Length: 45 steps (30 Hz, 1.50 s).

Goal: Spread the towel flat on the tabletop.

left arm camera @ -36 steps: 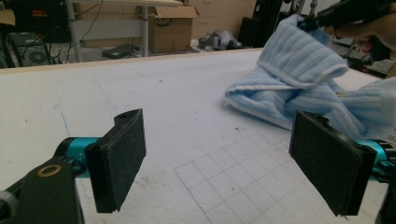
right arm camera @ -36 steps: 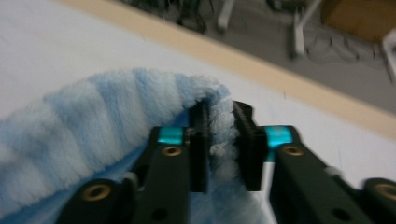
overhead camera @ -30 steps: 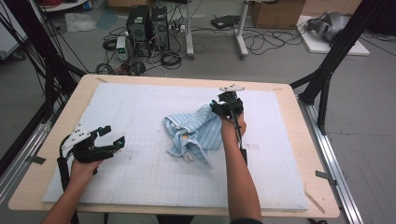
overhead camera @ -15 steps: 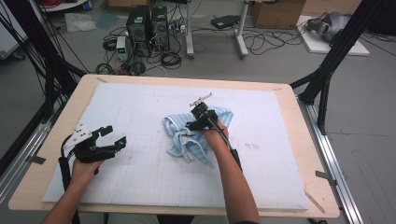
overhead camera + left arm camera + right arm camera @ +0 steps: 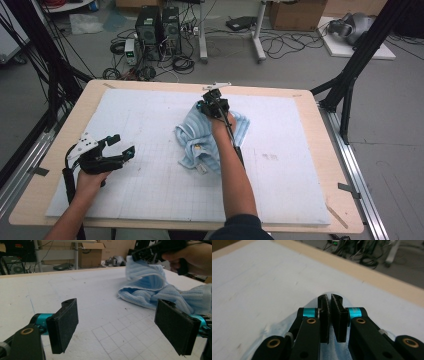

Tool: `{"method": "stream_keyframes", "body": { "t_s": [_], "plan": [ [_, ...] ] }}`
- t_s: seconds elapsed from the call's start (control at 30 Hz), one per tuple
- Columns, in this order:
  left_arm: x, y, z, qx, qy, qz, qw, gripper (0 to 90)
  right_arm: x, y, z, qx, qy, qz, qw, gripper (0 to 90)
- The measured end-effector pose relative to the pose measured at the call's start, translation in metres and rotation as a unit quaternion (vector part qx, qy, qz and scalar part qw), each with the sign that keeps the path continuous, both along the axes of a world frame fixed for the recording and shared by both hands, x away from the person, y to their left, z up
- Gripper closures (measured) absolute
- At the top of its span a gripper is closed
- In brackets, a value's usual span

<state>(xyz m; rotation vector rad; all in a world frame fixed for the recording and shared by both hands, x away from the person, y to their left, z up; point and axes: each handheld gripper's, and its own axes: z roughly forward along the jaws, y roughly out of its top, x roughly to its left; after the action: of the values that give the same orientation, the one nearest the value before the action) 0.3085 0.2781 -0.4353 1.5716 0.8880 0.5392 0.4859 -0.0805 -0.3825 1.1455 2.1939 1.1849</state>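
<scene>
Blue towel (image 5: 212, 137) sits pinched in the right gripper (image 5: 209, 102) — lift slowly, keep squeezing; left gripper (image 5: 119, 146) waits wide open.

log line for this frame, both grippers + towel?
right gripper: just closed, shut on blue towel, lifting edge | left gripper: open, idle | towel: crumpled on white mat

even overhead light is falling on the white mat (image 5: 150, 130), casting only faint, soft shadows under the forearms. the high view is staying sharp but slightly grainy. in the left gripper view, the near pads (image 5: 62, 327) are blurring while the blue towel (image 5: 155, 290) is staying clear. in the right gripper view, the background is going soft and the floor is looking dim.
</scene>
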Motion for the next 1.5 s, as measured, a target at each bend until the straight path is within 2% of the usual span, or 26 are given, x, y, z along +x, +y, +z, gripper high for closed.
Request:
{"method": "stream_keyframes", "body": {
  "t_s": [0.07, 0.17, 0.23, 0.3, 0.4, 0.47, 0.5, 0.53, 0.57, 0.6, 0.63, 0.7, 0.8, 0.83, 0.87, 0.97, 1.07, 1.1, 1.17, 1.2, 1.23, 1.3, 1.37, 1.43, 1.47, 1.5],
  "plan": [
    [0.0, 0.0, 0.0, 0.002, 0.0, -0.001, 1.0, 19.5, 0.009, 0.005, 0.0, 0.001, -0.007, -0.026, 0.9996, 85.4],
    [0.0, 0.0, 0.0, 0.001, 0.001, -0.003, 1.0, 19.6, 0.016, 0.007, 0.003, 0.011, -0.03, -0.088, 0.9956, 82.9],
    [-0.001, 0.0, -0.001, 0.002, 0.001, -0.004, 1.0, 19.8, 0.018, 0.005, 0.003, 0.018, -0.034, -0.108, 0.9934, 69.9],
    [-0.001, 0.0, -0.001, 0.001, 0.001, -0.005, 1.0, 20.0, 0.018, 0.003, 0.003, 0.018, -0.021, -0.107, 0.9939, 57.1],
    [0.0, 0.0, -0.002, 0.005, 0.006, -0.01, 0.9999, 21.3, 0.012, 0.0, 0.006, 0.024, -0.018, -0.09, 0.9955, 52.2],
    [0.001, -0.001, -0.002, 0.006, 0.009, -0.012, 0.9999, 22.1, -0.004, -0.009, 0.012, 0.048, -0.018, -0.049, 0.9975, 47.5],
    [0.0, -0.002, -0.002, 0.006, 0.009, -0.012, 0.9999, 22.5, -0.01, -0.012, 0.013, 0.047, -0.005, -0.025, 0.9986, 44.0],
    [0.0, -0.002, -0.002, 0.007, 0.009, -0.012, 0.9999, 22.5, -0.01, -0.012, 0.013, 0.047, -0.005, -0.025, 0.9986, 44.0],
    [0.001, -0.002, -0.002, 0.006, 0.01, -0.012, 0.9999, 22.9, -0.021, -0.015, 0.013, 0.032, 0.001, 0.001, 0.9995, 44.0],
    [0.001, -0.002, -0.002, 0.007, 0.009, -0.01, 0.9999, 22.9, -0.021, -0.015, 0.013, 0.032, 0.001, 0.001, 0.9995, 44.0],
    [0.001, -0.002, -0.002, 0.006, 0.01, -0.009, 0.9999, 22.9, -0.04, -0.023, 0.008, 0.029, 0.006, 0.023, 0.9993, 43.4],
    [0.002, -0.001, -0.003, 0.006, 0.01, -0.007, 0.9999, 22.9, -0.055, -0.03, -0.001, 0.035, 0.021, 0.042, 0.9983, 42.5],
    [0.002, 0.0, -0.002, 0.004, 0.011, -0.005, 0.9999, 22.9, -0.074, -0.034, -0.016, 0.058, 0.057, 0.072, 0.9941, 40.2],
    [0.002, 0.0, -0.002, 0.003, 0.011, -0.005, 0.9999, 22.9, -0.074, -0.034, -0.016, 0.058, 0.057, 0.072, 0.9941, 40.2],
    [0.002, 0.001, -0.002, 0.002, 0.011, -0.004, 0.9999, 23.0, -0.087, -0.032, -0.024, 0.071, 0.071, 0.1, 0.9899, 39.4],
    [0.003, 0.0, -0.002, 0.002, 0.013, -0.004, 0.9999, 23.1, -0.099, -0.019, -0.039, 0.033, 0.092, 0.122, 0.9877, 39.0],
    [0.003, -0.001, -0.003, 0.003, 0.013, -0.005, 0.9999, 23.4, -0.102, -0.008, -0.053, 0.005, 0.112, 0.13, 0.9852, 45.3],
    [0.003, -0.001, -0.003, 0.003, 0.014, -0.006, 0.9999, 23.4, -0.103, -0.005, -0.055, -0.003, 0.108, 0.132, 0.9852, 51.8],
    [0.003, -0.001, -0.003, 0.004, 0.014, -0.005, 0.9999, 23.5, -0.104, -0.004, -0.055, -0.001, 0.115, 0.145, 0.9826, 68.6],
    [0.003, -0.001, -0.003, 0.005, 0.015, -0.005, 0.9999, 23.5, -0.104, -0.004, -0.055, -0.001, 0.115, 0.145, 0.9826, 68.6],
    [0.003, 0.001, -0.003, 0.004, 0.016, -0.003, 0.9999, 23.5, -0.107, -0.004, -0.055, 0.008, 0.124, 0.162, 0.979, 76.9],
    [0.003, 0.002, -0.003, 0.003, 0.016, 0.0, 0.9999, 23.4, -0.111, -0.005, -0.055, 0.031, 0.136, 0.199, 0.9701, 77.9],
    [0.003, 0.003, -0.003, 0.003, 0.015, 0.001, 0.9999, 23.5, -0.117, -0.004, -0.054, 0.062, 0.148, 0.236, 0.9585, 77.8],
    [0.003, 0.004, -0.003, 0.001, 0.016, 0.004, 0.9999, 23.5, -0.124, 0.0, -0.051, 0.09, 0.147, 0.271, 0.9472, 77.6],
    [0.003, 0.004, -0.003, 0.001, 0.016, 0.004, 0.9999, 23.5, -0.124, 0.0, -0.051, 0.09, 0.147, 0.271, 0.9472, 77.6],
    [0.003, 0.004, -0.003, 0.001, 0.015, 0.004, 0.9999, 23.4, -0.133, 0.005, -0.048, 0.107, 0.151, 0.307, 0.9337, 77.3]
  ]
}}
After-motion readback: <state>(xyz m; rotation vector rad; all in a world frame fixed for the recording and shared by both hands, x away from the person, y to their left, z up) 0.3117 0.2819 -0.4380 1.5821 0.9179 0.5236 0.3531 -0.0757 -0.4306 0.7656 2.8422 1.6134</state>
